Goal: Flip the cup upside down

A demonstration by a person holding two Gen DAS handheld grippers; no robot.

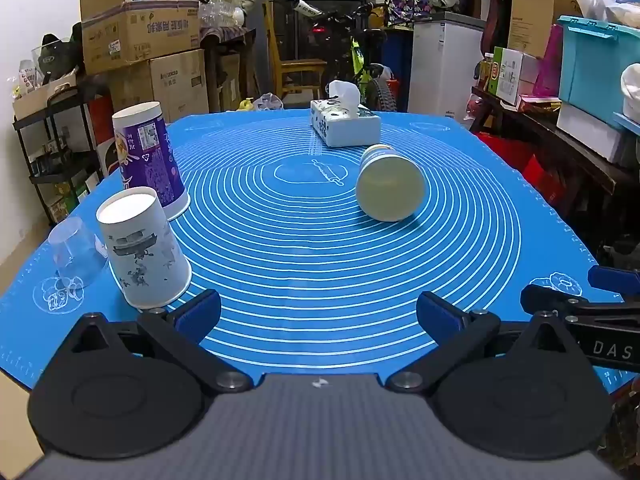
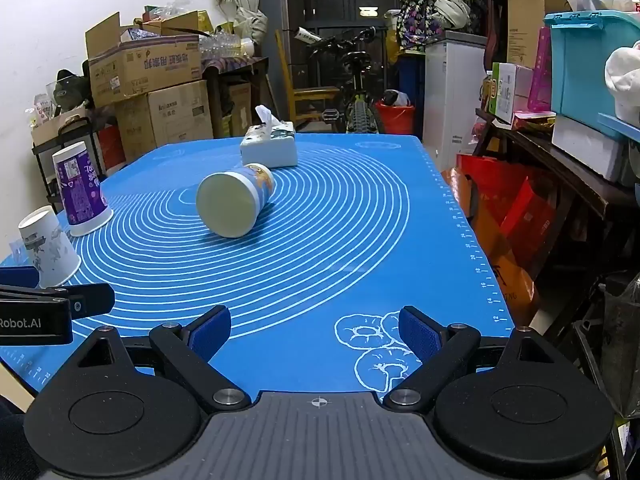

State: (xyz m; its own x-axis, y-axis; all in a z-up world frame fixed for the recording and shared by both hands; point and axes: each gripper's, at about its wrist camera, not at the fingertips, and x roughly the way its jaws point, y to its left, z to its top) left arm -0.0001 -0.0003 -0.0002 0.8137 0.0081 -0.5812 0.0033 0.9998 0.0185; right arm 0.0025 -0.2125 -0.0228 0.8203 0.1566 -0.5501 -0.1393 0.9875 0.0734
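Note:
A cream paper cup point(image 1: 390, 186) lies on its side near the middle of the blue mat point(image 1: 320, 248), its flat base facing me; it also shows in the right wrist view point(image 2: 232, 204). Upside down at the left stand a purple cup point(image 1: 150, 158), a white printed cup point(image 1: 142, 250) and a clear plastic cup point(image 1: 74, 252). My left gripper point(image 1: 318, 316) is open and empty at the mat's near edge. My right gripper point(image 2: 316, 334) is open and empty, beside the left one, near the front right corner.
A tissue box point(image 1: 344, 120) sits on the mat behind the lying cup. Cardboard boxes point(image 1: 140, 36) and a black rack stand left of the table. A shelf with bins and red bags point(image 2: 500, 216) stands right. A bicycle point(image 2: 356, 92) is behind.

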